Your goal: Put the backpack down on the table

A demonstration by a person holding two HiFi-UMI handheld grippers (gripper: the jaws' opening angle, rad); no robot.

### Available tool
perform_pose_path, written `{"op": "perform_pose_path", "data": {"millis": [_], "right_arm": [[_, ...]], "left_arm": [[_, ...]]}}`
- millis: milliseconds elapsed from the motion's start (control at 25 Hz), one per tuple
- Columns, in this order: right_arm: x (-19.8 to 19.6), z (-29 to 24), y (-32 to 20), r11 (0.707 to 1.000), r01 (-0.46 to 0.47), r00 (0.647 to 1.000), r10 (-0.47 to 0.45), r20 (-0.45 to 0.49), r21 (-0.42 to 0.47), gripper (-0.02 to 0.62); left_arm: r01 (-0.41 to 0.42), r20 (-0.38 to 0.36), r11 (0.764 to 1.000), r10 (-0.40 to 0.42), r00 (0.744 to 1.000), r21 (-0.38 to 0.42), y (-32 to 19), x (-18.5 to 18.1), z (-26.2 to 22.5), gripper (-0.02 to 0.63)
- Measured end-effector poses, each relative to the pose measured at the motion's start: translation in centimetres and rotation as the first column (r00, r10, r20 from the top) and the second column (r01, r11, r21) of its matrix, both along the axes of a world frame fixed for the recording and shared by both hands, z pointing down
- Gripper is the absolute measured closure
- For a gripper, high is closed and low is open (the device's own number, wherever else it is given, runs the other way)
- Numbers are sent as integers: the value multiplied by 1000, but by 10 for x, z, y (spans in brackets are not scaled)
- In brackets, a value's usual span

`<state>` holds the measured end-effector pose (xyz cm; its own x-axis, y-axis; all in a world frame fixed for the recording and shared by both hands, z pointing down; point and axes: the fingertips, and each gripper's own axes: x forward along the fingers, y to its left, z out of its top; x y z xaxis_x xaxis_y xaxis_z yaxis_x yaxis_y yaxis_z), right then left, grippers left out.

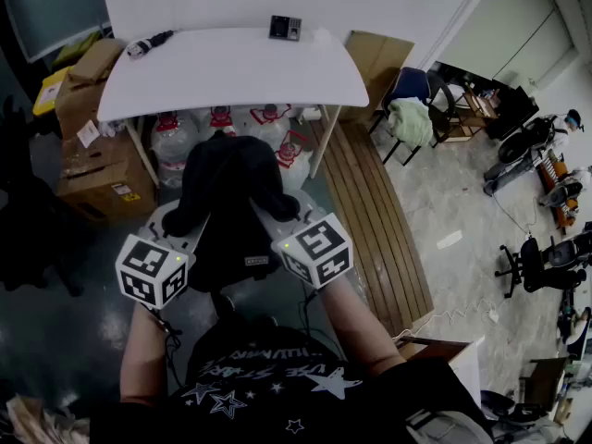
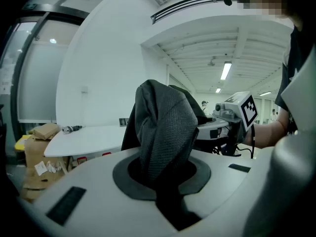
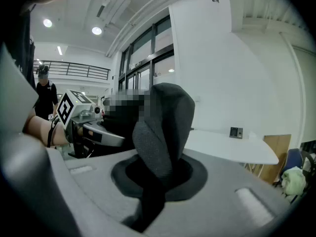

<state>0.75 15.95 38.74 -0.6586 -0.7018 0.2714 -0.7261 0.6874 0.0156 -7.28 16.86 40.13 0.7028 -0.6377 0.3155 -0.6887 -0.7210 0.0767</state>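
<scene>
A black backpack [image 1: 231, 202] hangs in the air between my two grippers, short of the white table [image 1: 231, 67] and over the floor. My left gripper [image 1: 190, 225] is shut on a padded strap of the backpack [image 2: 163, 132], which rises out of its jaws. My right gripper [image 1: 277, 218] is shut on the other strap of the backpack [image 3: 163, 132]. From each gripper view the other gripper's marker cube shows across the bag. The bag's lower part is hidden behind the grippers in the head view.
On the table lie a small black device [image 1: 285, 28] at the far edge and a dark tool [image 1: 148, 44] at the left. Water bottles [image 1: 222, 123] stand under it. Cardboard boxes [image 1: 97, 165] sit left, wooden planks [image 1: 370, 211] and chairs [image 1: 412, 109] right.
</scene>
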Motion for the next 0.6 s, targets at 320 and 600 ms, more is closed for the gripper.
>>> {"op": "perform_pose_path", "data": {"millis": [320, 600], "right_arm": [[2, -1, 20, 1000, 12, 1000, -12, -11, 8, 558], [6, 2, 23, 1000, -3, 1000, 3, -8, -2, 558]], "left_arm": [[10, -12, 1000, -10, 1000, -6, 21, 2, 1, 546], [-9, -8, 1000, 9, 1000, -14, 23, 7, 3, 546]]}}
